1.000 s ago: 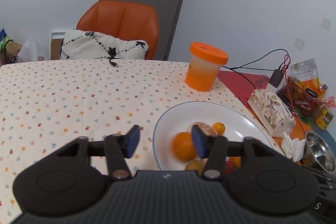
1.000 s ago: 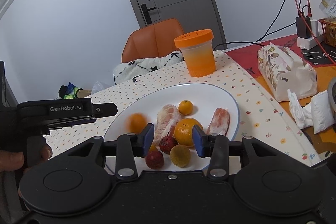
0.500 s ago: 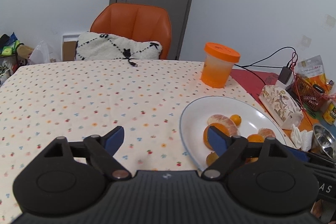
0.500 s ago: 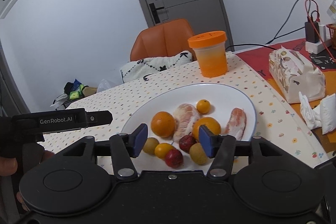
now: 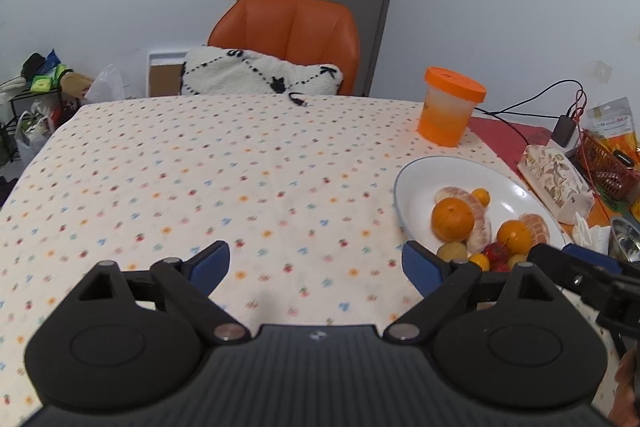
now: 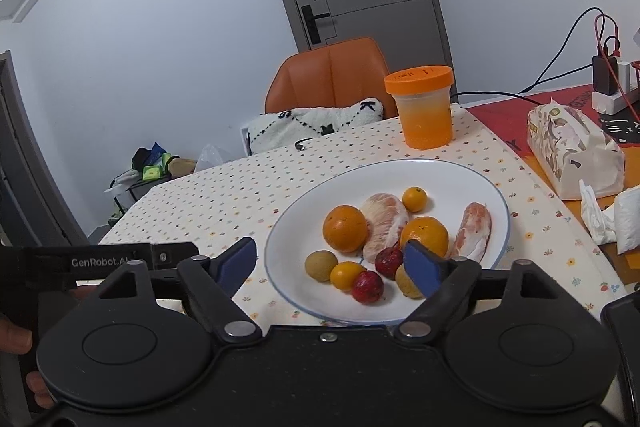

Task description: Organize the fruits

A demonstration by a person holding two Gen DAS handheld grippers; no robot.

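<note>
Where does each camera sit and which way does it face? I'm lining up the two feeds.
Left wrist: on the left gripper, facing across the dotted tablecloth to the orange chair; its open jaws show.
Right wrist: on the right gripper, facing the plate of fruit; its open jaws, the left gripper and a hand show.
Shared: plate, orange-lidded jar, chair.

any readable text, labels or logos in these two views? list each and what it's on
"GenRobot.AI" on the left gripper's black body, right wrist view; last letter partly hidden by a finger.
Snack bag: print too blurred to read.
Orange jar lid: embossed marks, unreadable.
Red mat: lettering at its edge, too warped and small to read.
Small emblem on the gripper housing: a logo, no words.
</note>
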